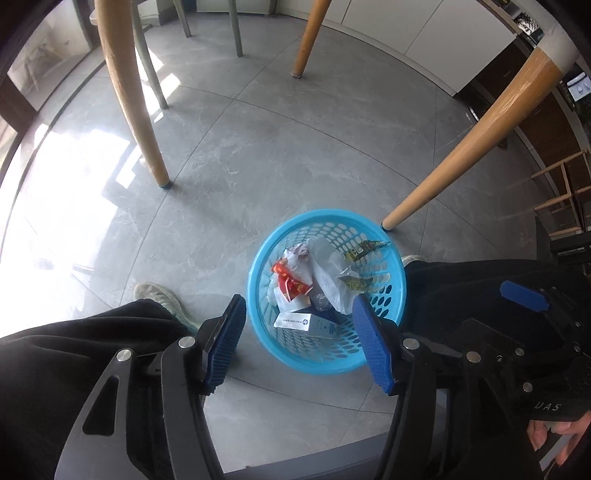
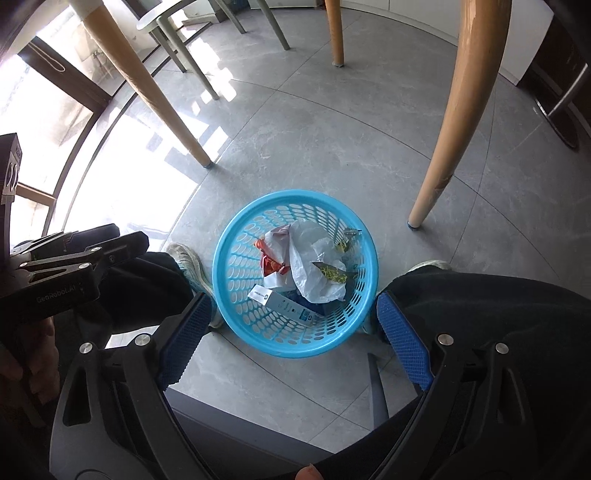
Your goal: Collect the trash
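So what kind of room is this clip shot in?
Likely a home dining area: wooden table legs and a pale chair stand on grey floor tiles, with a blue basket of trash under the table.

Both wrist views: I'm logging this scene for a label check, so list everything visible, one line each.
basket: one, light blue, on the floor between the feet
plastic bag: one, white, in basket
wrappers: a few, red and green-yellow, in basket
box: one, white-grey, in basket, near side
table legs: several, wooden, around basket
floor: grey tiles
shoes: two, pale, beside basket
left gripper: open, empty, above basket
right gripper: open, empty, above basket
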